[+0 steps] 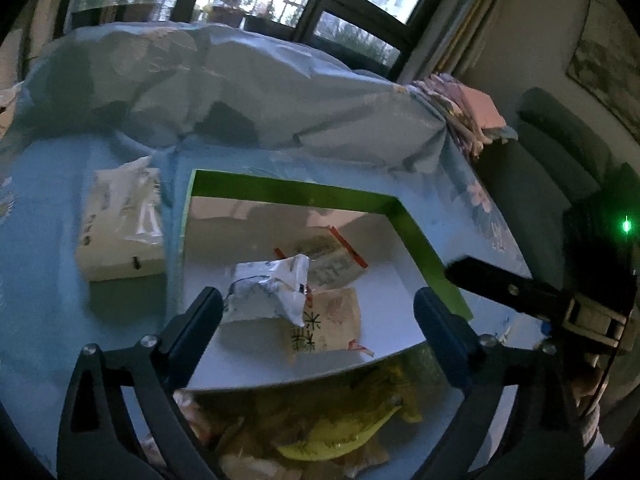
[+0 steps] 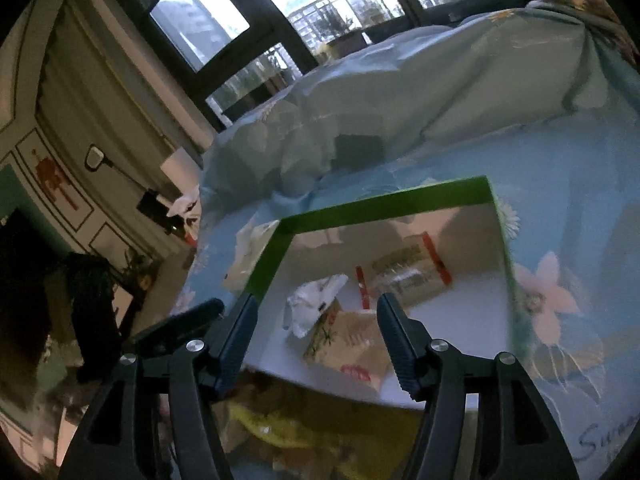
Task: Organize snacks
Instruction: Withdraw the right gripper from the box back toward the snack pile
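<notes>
Snacks, loose pile (image 1: 332,428): yellow and pale packets heaped at the bottom centre of the left wrist view, just outside the near edge of the box; the same heap (image 2: 280,428) shows at the bottom centre of the right wrist view. Not yet sorted.

Box (image 1: 424,236), green-walled, white floor: centre of both views, open side up, resting on blue flowered bedding (image 1: 40,208). Holds three packets:
- white crumpled packet (image 1: 268,292), centre;
- tan packet with green print (image 1: 328,324), partly under the white one, nearest the box's front edge;
- clear packet with red ends (image 1: 328,256), toward the back wall, long axis running lower left to upper right in the right wrist view.

Tissue pack (image 1: 120,232): left of the box in the left wrist view, outside it.

Left gripper (image 1: 318,320): jaws spread wide, holding nothing, framing the white and tan packets.

Right gripper (image 2: 316,340): jaws apart, holding nothing, over the tan packet (image 2: 344,340).

Governing relation: the unsorted pile lies below and behind both sets of fingertips, between them and the cameras, while both grippers aim forward into the box. In my judgement either must draw back and dip to reach it; neither is clearly nearer.
</notes>
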`<action>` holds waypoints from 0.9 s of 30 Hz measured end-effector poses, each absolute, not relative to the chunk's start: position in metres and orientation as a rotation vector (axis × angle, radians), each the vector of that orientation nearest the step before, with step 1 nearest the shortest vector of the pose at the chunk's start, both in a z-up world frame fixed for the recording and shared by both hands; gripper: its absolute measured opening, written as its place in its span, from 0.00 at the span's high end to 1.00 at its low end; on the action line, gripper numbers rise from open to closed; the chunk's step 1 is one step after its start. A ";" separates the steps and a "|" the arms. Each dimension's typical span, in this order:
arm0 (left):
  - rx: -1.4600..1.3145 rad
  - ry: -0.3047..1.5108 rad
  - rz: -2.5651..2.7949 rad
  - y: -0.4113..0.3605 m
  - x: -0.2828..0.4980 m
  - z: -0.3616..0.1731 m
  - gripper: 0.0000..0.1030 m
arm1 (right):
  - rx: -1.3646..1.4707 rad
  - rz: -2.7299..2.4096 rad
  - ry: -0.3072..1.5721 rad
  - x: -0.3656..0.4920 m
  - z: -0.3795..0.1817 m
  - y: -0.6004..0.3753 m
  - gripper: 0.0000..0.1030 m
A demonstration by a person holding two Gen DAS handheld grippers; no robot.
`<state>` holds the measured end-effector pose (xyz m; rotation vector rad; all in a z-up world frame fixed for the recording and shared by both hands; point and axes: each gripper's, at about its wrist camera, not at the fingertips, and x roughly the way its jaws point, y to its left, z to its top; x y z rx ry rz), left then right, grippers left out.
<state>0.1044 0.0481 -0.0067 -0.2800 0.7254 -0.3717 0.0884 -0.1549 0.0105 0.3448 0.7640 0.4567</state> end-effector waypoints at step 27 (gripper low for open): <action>-0.542 0.849 -0.360 0.044 -0.003 -0.037 0.00 | 0.377 0.478 0.846 0.000 -0.046 -0.191 0.35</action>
